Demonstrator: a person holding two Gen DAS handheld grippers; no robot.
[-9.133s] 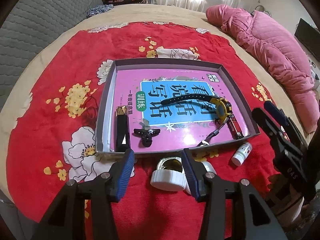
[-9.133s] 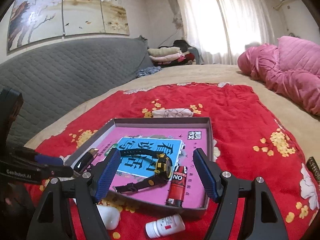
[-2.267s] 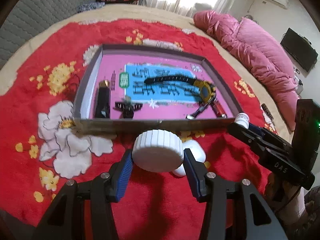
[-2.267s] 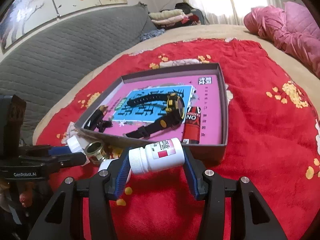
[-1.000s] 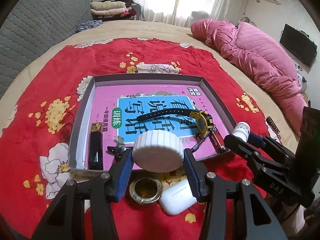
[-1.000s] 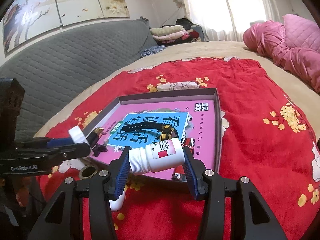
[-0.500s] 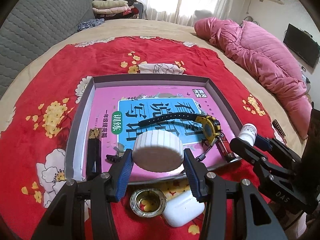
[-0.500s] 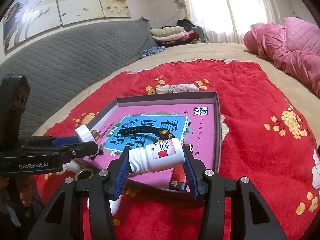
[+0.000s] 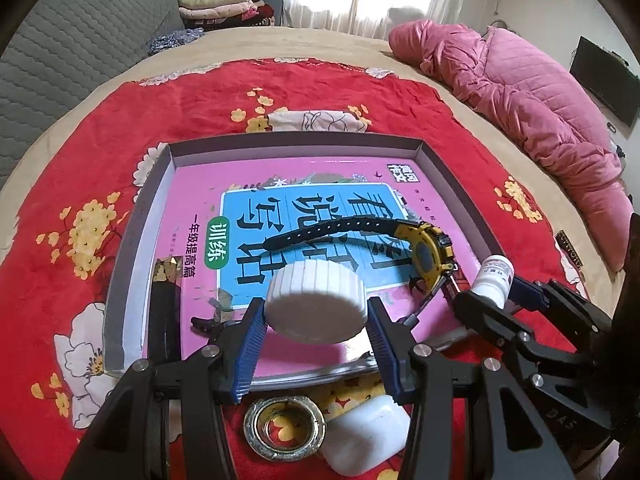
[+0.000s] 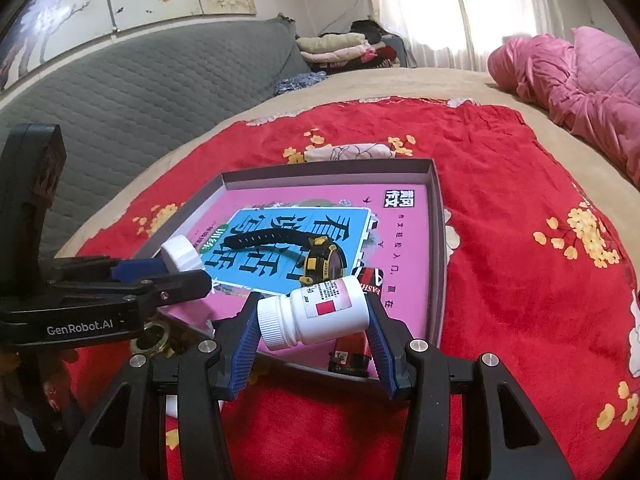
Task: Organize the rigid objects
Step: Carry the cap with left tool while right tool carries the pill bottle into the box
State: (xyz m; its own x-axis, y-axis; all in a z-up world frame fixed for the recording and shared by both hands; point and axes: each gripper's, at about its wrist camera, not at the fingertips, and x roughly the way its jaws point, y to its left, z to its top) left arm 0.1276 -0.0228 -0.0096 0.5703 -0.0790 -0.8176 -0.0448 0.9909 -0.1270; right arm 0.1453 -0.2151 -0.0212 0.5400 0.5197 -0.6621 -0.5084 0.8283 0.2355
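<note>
Both loads hang over the tray [image 9: 436, 160] (placing step): left gripper [image 9: 316, 330] clasps a white lid [image 9: 316, 304], right gripper [image 10: 312, 332] a pill bottle [image 10: 320, 314]; next, probably lowering and releasing onto bare floor.

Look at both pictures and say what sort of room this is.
Probably a bedroom: a wide bed under a red flowered blanket, a padded grey headboard and folded clothes near the curtained window.

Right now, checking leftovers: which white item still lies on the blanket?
The white case beside the brass ring; the white lid and pill bottle are gripped.
</note>
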